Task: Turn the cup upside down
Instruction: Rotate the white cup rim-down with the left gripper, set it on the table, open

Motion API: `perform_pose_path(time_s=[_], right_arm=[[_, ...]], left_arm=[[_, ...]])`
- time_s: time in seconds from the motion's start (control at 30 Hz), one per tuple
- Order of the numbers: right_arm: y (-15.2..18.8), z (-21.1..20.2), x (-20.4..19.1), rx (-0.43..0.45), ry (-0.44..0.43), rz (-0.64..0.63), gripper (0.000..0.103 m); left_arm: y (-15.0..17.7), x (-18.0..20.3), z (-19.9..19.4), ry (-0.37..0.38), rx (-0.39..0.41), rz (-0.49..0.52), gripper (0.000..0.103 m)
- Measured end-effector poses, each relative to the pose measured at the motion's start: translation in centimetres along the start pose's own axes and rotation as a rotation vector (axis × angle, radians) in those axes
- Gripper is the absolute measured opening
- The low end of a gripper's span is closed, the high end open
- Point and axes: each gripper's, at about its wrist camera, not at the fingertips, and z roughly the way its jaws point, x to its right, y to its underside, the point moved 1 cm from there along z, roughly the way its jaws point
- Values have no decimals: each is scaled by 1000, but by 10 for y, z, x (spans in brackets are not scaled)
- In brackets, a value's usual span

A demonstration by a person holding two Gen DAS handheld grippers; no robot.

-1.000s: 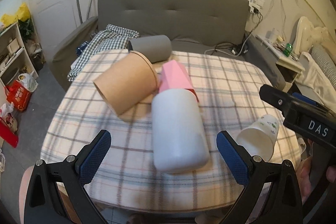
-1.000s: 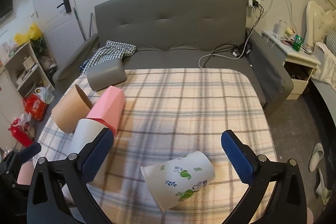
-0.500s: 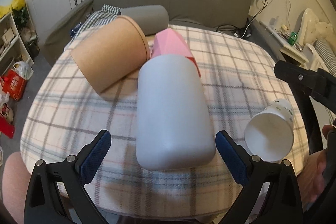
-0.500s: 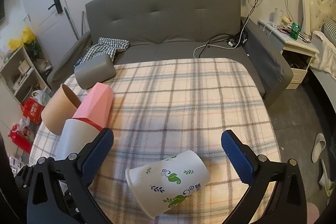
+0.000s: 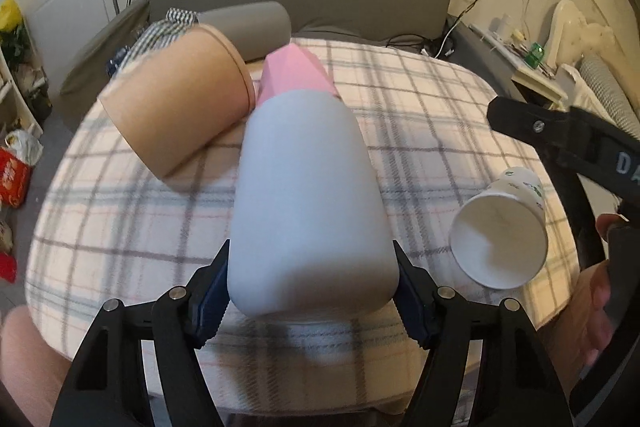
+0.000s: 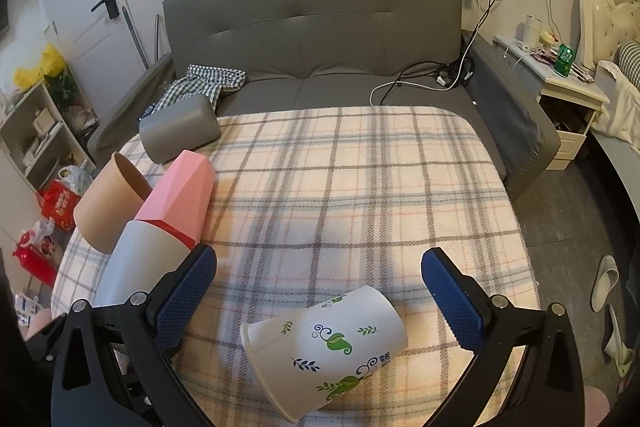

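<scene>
The left tongs [image 5: 312, 297] are closed around the base of a grey cup [image 5: 308, 195] lying on its side on the plaid-covered surface [image 5: 420, 107], blue pads pressed against both flanks. The right tongs [image 6: 319, 291] are held wide open and empty above a white leaf-printed cup [image 6: 328, 345], also lying on its side near the front edge. A pink cup [image 6: 180, 193] is seen lying touching the grey one's far end, with a brown paper cup [image 5: 176, 99] just beside both. A grey cushion [image 6: 178, 133] rests at the far left corner, before a sofa [image 6: 312, 39].
</scene>
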Motion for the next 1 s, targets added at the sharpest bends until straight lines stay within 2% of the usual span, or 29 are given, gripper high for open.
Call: perform_pose_path(time_s=[0.23,0.47,0.67,1.0], right_arm=[[0,1,-2,2,3,-2,103],[2,-1,-6,5,6,-14,103],[2,-2,-6,9,7,-13,103],[5,0,-8,1,13,-22,103]], left_arm=[[-11,1,-27,-14,76,67,72],[-13,-4,-32,-12,82,66,72],[-17,-5,-32,-20,57,77,72],[-36,6,-13,-17,-50,117,72]])
